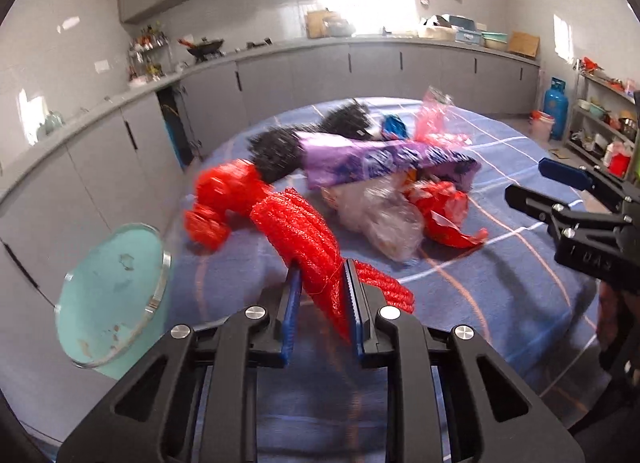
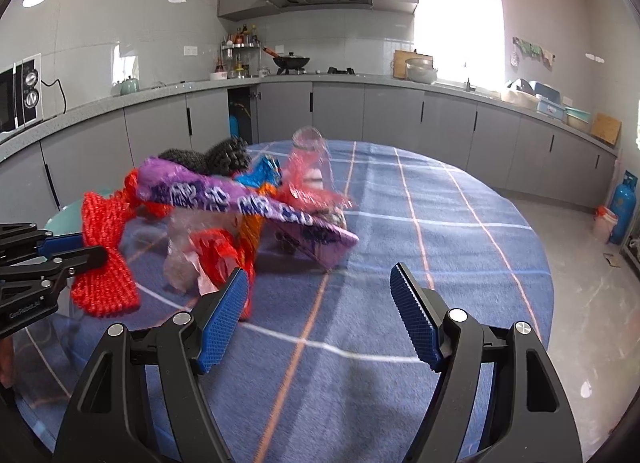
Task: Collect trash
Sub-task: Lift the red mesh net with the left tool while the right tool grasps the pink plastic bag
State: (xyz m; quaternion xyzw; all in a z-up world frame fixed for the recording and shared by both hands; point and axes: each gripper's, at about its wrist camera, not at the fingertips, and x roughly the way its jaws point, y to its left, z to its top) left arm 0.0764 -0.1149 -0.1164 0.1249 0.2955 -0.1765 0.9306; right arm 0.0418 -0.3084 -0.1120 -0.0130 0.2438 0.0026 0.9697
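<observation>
Left wrist: left tool [image 1: 320, 283] clamps red mesh [image 1: 296, 223]; blue checked tablecloth [image 1: 500, 263], seemingly round; kitchen.

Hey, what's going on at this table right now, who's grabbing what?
A person is clearing a heap of trash off a round table covered with a blue checked cloth, holding a two-finger tool in each hand. The left tool is clamped on a piece of red mesh netting at the near edge of the pile. The right tool hangs open and empty beside the pile, gripping nothing. A purple wrapper, clear plastic and black mesh still lie on the cloth.
</observation>
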